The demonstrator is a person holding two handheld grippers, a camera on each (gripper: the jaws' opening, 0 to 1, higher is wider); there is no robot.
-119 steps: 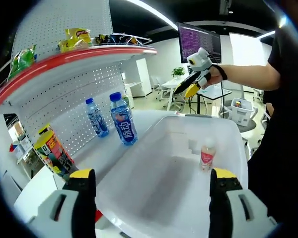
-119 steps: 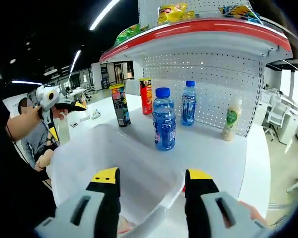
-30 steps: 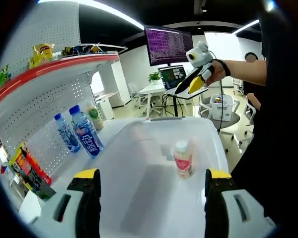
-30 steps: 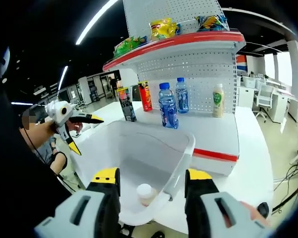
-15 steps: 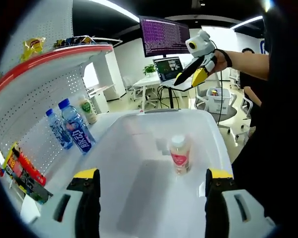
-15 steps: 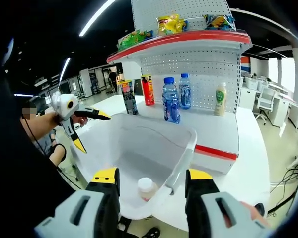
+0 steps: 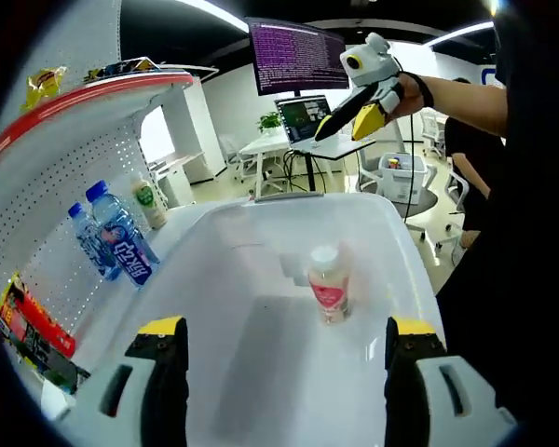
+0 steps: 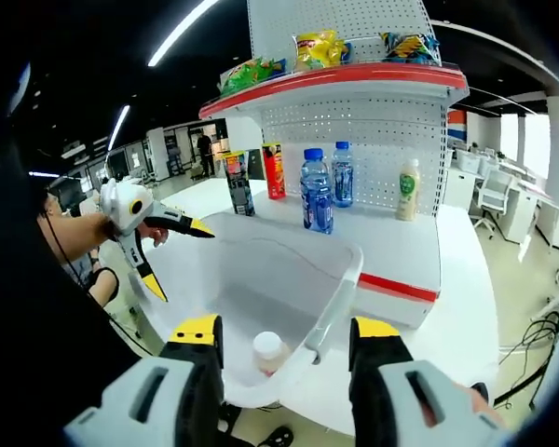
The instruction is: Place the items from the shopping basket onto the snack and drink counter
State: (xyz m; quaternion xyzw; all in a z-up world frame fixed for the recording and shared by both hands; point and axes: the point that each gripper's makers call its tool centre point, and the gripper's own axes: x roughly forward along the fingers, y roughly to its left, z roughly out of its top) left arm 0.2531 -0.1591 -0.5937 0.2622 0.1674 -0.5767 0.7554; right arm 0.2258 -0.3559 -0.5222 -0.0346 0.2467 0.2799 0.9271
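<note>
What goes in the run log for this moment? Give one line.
left gripper: open, above basket | right gripper: open, raised | small pink-label bottle: upright in basket

Bright ceiling strip lights, sharp, fisheye-warped edges

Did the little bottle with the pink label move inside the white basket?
No. The small pink-labelled bottle stands at the same spot on the white plastic basket's floor, near the same wall; only the camera shifted.

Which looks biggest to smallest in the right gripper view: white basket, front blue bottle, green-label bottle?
1. white basket, by far.
2. front blue bottle.
3. green-label bottle, a little smaller.
The basket sits nearest the camera, so its lead is partly closeness. The bottles stand on the same counter.
</note>
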